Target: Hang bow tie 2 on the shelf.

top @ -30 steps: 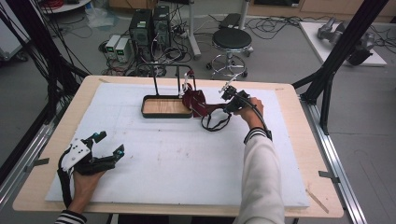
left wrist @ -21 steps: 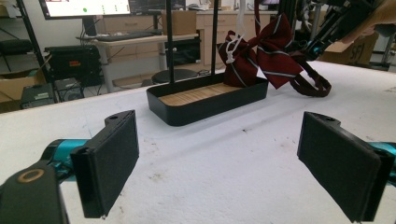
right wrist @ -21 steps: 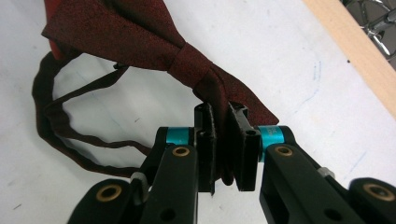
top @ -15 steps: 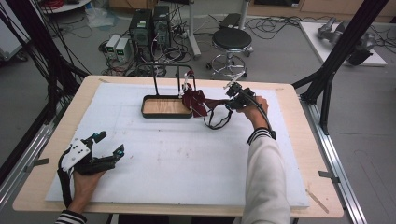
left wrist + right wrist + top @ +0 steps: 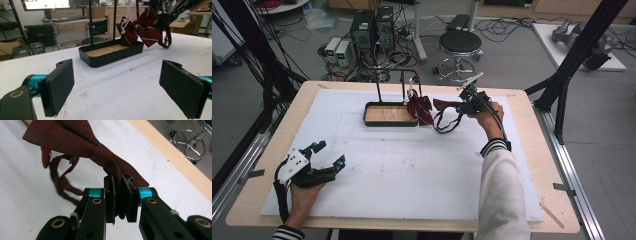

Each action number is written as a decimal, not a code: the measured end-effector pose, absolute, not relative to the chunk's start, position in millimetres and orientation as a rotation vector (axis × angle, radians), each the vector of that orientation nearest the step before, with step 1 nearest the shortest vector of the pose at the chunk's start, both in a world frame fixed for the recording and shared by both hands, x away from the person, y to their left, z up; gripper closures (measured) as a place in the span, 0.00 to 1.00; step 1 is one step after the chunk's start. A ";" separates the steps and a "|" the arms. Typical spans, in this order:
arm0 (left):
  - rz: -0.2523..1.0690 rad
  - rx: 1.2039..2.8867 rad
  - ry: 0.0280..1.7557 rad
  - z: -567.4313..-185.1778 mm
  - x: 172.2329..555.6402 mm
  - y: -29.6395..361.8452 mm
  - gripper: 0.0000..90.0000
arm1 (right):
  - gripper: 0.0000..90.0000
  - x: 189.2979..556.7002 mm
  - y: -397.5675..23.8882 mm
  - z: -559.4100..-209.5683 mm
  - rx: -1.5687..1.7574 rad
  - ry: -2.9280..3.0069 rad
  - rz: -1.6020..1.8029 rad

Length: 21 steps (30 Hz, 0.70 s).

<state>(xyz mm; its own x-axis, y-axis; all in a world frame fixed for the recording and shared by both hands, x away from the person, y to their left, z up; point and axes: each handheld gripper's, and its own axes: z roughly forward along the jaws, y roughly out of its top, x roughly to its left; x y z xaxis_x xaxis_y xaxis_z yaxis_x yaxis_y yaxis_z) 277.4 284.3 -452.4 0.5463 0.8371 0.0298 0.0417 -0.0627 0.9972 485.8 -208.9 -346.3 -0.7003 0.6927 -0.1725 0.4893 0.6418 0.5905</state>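
White padding covers a pale wooden desk (image 5: 532, 150) in a workshop, with computer towers, tangled cables and a round black stool (image 5: 460, 42) on the grey floor behind it. Toward the far middle of the desk sits a shallow black rectangular tray with a wooden floor (image 5: 390, 114), and two thin black upright posts rise from its back edge. A dark red striped bow tie (image 5: 140, 28) hangs by a white plastic hook at the tray's right end, against the tray's rim, seen from the left tongs' view. Just to the right of it, the right tongs (image 5: 463, 106) are clenched on a second bow tie of plain dark red fabric (image 5: 82, 140). In the right tongs' view, the two black padded jaws pinch one wing of this bow close beside its centre knot, and the rest of the bow spreads away above the white padding. Its thin dark red neck strap (image 5: 447, 122) droops in a loop below the bow, between the tray and the person's right hand. The striped-cuffed right sleeve reaches in from the bottom edge of the high view. The left tongs (image 5: 328, 156) rest near the front left corner of the desk, well apart from the tray, jaws spread wide and holding nothing.
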 end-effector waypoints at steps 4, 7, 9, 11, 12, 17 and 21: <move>0.778 1.504 0.788 -452.4 277.3 284.0 0.14 | 0.91 481.5 -211.6 -338.7 0.946 2.458 0.778; 0.780 1.502 0.788 -452.4 277.3 283.9 0.14 | 0.91 479.8 -212.5 -335.9 0.948 2.449 0.798; 0.781 1.503 0.788 -452.4 277.3 283.8 0.14 | 0.91 476.4 -212.6 -331.3 0.964 2.435 0.834; 0.782 1.503 0.786 -452.4 277.3 283.8 0.14 | 0.91 475.7 -212.5 -329.9 0.958 2.431 0.844; 0.781 1.503 0.788 -452.4 277.2 283.8 0.14 | 0.91 473.6 -211.7 -327.0 0.954 2.423 0.862; 0.783 1.503 0.786 -452.4 277.3 283.8 0.14 | 0.91 467.8 -212.6 -318.7 0.975 2.393 0.957; 0.783 1.506 0.785 -452.4 277.2 283.9 0.14 | 0.91 464.6 -211.0 -316.0 0.964 2.392 0.969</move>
